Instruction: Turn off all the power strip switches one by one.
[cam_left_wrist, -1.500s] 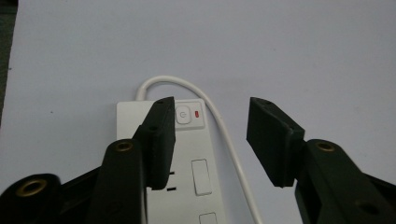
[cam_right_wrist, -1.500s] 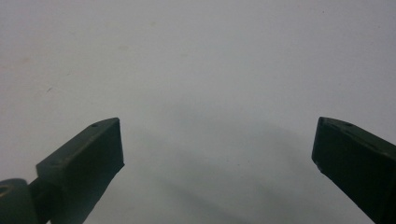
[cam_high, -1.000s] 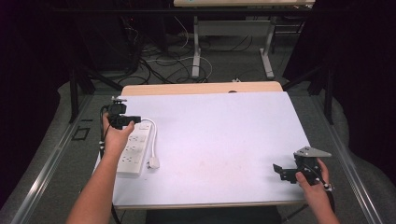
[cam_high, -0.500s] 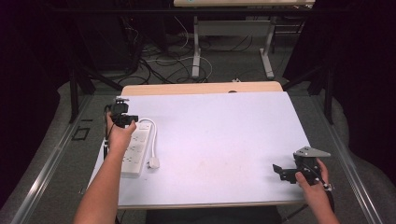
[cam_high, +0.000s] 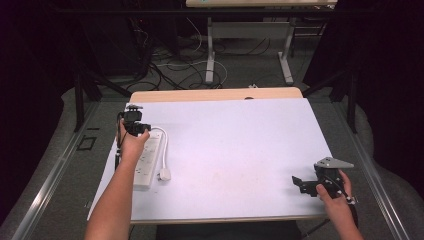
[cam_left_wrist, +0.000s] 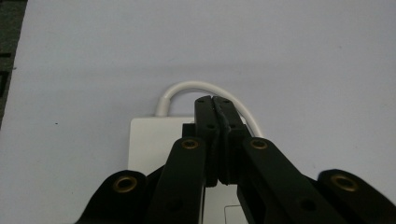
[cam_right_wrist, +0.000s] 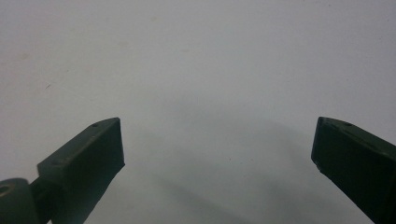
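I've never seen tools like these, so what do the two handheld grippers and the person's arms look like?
Both are black. The left gripper has flat hinged links with brass-coloured rivets and a dark cable trailing down. The right gripper has blocky jaw pads and a grey three-cornered plate on top. The forearms are bare, with no sleeves.

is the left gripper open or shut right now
Shut. In the left gripper view the left gripper has its two black jaws pressed flat together with nothing between them, above the white power strip and its looping cable.
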